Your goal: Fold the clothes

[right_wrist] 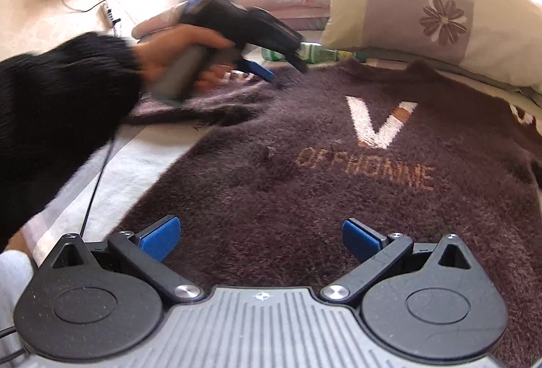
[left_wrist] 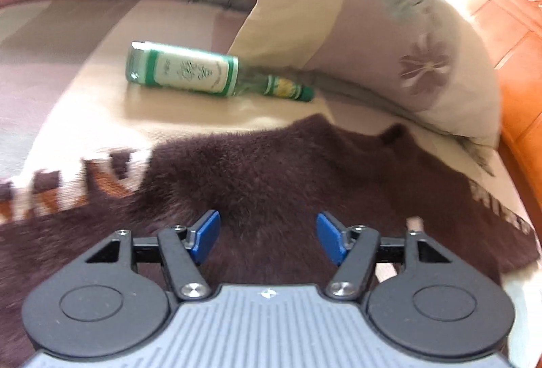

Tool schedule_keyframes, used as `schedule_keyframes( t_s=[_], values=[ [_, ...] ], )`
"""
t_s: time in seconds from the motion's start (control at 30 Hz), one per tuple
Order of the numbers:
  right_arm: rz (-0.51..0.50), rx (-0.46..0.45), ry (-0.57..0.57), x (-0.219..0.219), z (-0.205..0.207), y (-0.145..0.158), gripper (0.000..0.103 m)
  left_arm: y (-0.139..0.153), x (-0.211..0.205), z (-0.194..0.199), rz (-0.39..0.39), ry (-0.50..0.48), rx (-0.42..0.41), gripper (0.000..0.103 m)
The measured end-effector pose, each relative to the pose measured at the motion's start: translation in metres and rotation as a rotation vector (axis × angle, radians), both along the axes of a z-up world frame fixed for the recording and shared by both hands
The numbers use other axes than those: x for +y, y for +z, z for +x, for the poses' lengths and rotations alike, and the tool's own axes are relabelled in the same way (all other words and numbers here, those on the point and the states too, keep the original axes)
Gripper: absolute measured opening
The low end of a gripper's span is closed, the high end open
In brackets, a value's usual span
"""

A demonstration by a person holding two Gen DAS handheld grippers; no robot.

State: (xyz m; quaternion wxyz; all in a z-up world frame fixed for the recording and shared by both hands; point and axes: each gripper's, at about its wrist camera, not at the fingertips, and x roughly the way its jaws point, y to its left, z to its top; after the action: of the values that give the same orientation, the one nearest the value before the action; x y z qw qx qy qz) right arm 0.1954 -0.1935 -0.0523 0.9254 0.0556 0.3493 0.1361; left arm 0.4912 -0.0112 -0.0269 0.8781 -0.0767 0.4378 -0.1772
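Left wrist view: green glass bottle (left_wrist: 189, 73), contents unclear, lies beside pillow (left_wrist: 389, 39).

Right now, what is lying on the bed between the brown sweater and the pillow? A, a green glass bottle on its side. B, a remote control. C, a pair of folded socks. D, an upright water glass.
A: a green bottle with a pale label lies on its side on the bed, just beyond the brown sweater and beside the flowered pillow.
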Motion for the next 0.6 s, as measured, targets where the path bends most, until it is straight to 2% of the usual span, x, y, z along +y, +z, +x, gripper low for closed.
schedule_keyframes(
  t_s=[0.1,0.17,0.23,0.33,0.47,0.57,0.6],
  values=[
    [0.003,0.008,0.004,0.002,0.001,-0.002,0.103,0.013,0.034,-0.020,-0.011,0.035,-0.012,0.072],
    [-0.006,0.015,0.008,0.005,0.003,-0.005,0.103,0.011,0.059,-0.028,-0.022,0.069,-0.010,0.072],
    [-0.025,0.029,0.011,0.009,0.005,-0.009,0.103,-0.002,0.083,-0.032,-0.031,0.104,0.022,0.072],
    [-0.056,0.057,0.012,0.015,0.010,-0.018,0.103,-0.034,0.112,-0.042,-0.095,0.157,0.121,0.072],
    [-0.091,0.102,0.003,0.018,0.017,-0.032,0.103,-0.040,0.133,-0.075,-0.179,0.132,0.058,0.074],
    [-0.127,0.115,0.003,0.023,0.019,-0.041,0.103,-0.026,0.137,-0.078,-0.135,0.147,-0.012,0.075],
    [-0.143,0.108,0.006,0.026,0.019,-0.041,0.103,-0.022,0.139,-0.079,-0.120,0.152,-0.035,0.082]
  ],
)
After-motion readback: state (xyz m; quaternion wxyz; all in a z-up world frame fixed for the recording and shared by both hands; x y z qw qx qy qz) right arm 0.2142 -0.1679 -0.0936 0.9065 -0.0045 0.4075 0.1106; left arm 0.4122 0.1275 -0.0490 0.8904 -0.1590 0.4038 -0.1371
